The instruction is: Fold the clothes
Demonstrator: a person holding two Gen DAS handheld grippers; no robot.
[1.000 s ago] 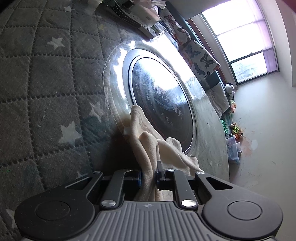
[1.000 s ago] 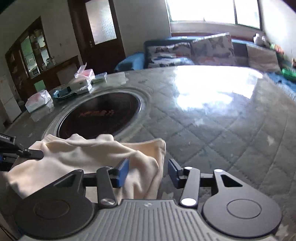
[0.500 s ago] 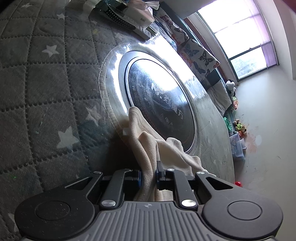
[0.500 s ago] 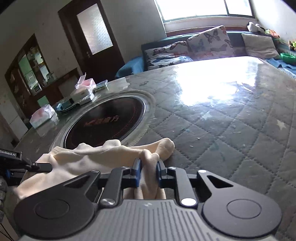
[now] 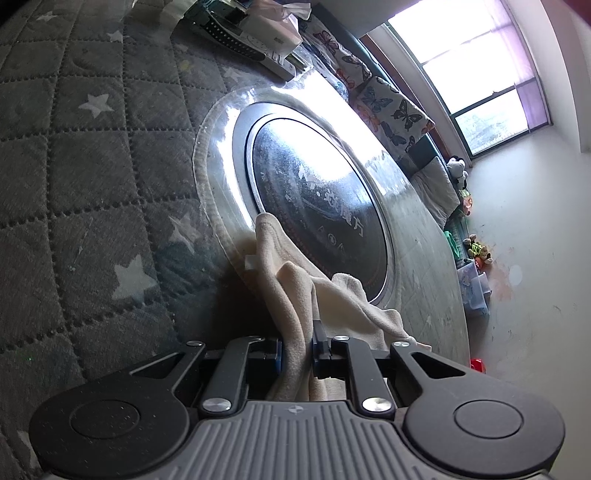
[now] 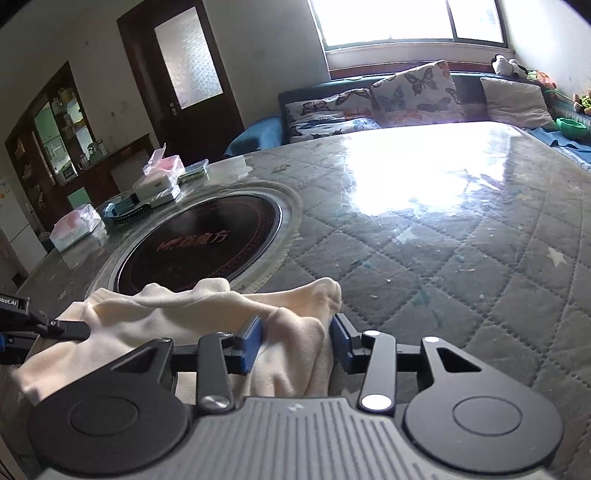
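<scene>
Quilted grey fabric with pale stars, under a clear glossy sheet, covers the round worktop [image 6: 461, 266], which fills most of both views and glares white where the window [image 6: 406, 18] shines on it. Behind it runs a dark sofa with butterfly-print cushions [image 6: 417, 92], and to the left stands a dark wooden door [image 6: 177, 70] with a frosted pane.

Set into the worktop is a round black hob [image 6: 199, 247] with a metal ring around it and red lettering on the glass. Beyond the hob, near the far edge, lie tissue packs [image 6: 75, 227] and a few white boxes [image 6: 157, 186].

On the near side of the hob sits a cream cloth [image 6: 177, 310], bunched and rumpled, its upper edge reaching onto the metal ring and just over the black glass [image 5: 269, 236].

The left tongs [image 5: 297, 349] are closed tight on a fold of the cloth, which rises between the two pads and spreads forward toward the hob. In the right wrist view they enter from the left edge, clamped on the cloth's left end [image 6: 70, 329].

The right tongs [image 6: 295, 341] stand partly open around the cloth's right end; the bunched fabric fills the gap, touching the left blue pad, while the right pad sits just beside it without pressing.
</scene>
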